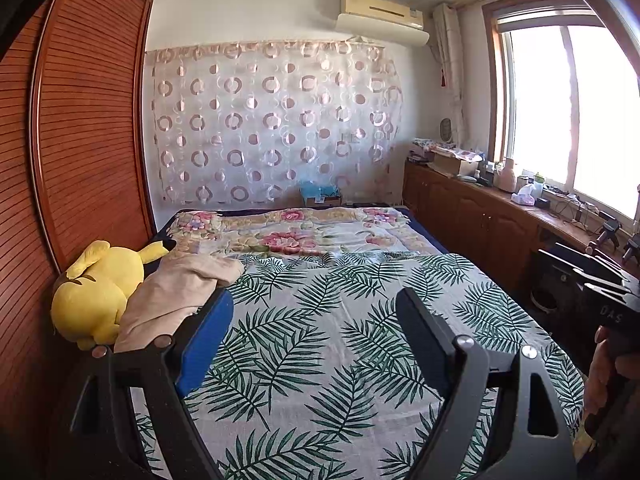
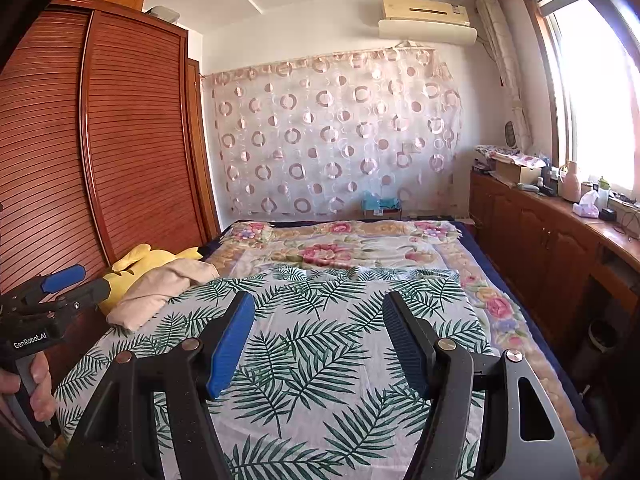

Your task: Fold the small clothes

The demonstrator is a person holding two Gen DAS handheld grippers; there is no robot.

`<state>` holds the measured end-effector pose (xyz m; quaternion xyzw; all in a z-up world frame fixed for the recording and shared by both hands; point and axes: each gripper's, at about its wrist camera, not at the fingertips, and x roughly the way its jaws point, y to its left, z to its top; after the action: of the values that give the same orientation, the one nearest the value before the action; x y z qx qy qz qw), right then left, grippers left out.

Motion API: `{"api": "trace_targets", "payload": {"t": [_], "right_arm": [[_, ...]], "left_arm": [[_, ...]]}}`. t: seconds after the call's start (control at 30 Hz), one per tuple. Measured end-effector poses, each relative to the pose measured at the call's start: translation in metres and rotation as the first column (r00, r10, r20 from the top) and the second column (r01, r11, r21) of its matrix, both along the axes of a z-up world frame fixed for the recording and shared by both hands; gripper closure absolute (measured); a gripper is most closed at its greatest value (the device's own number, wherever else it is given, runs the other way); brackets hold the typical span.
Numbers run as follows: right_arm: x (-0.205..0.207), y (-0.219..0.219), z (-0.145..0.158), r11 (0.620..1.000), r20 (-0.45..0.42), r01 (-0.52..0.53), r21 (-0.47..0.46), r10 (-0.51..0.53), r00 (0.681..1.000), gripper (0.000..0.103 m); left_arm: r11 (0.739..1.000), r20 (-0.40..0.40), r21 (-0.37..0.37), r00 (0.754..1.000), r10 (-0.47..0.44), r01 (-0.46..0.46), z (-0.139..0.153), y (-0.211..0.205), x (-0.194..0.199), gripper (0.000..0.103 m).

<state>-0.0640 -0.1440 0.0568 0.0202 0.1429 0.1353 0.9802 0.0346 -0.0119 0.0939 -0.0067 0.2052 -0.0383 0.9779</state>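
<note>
The bed (image 2: 520, 320) was covered with a leaf-print sheet (image 2: 320, 360), flat and bare in the middle, probably to serve as a folding surface, while the beige cloth (image 1: 176, 296) lay in a loose heap at its left edge against a yellow plush (image 1: 96, 292), so I could not judge if it waited for folding or was put aside. Both the left gripper (image 1: 316, 344) and the right gripper (image 2: 318, 344) hovered above the sheet with jaws wide apart and holding nothing. The left tool's body (image 2: 36, 332) read "GenRobot.AI", and the right one's (image 1: 612, 312) showed "DAS".
</note>
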Motion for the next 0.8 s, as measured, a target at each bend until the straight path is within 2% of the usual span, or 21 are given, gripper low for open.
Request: {"api": "trace_targets", "payload": {"t": [0.8], "right_arm": [[-0.0004, -0.0011, -0.0031, 1.000, 0.005, 0.000, -0.004, 0.000, 1.000, 0.034]], "left_arm": [[1.000, -0.005, -0.001, 1.000, 0.008, -0.008, 0.0021, 0.0021, -0.0026, 0.019]]}}
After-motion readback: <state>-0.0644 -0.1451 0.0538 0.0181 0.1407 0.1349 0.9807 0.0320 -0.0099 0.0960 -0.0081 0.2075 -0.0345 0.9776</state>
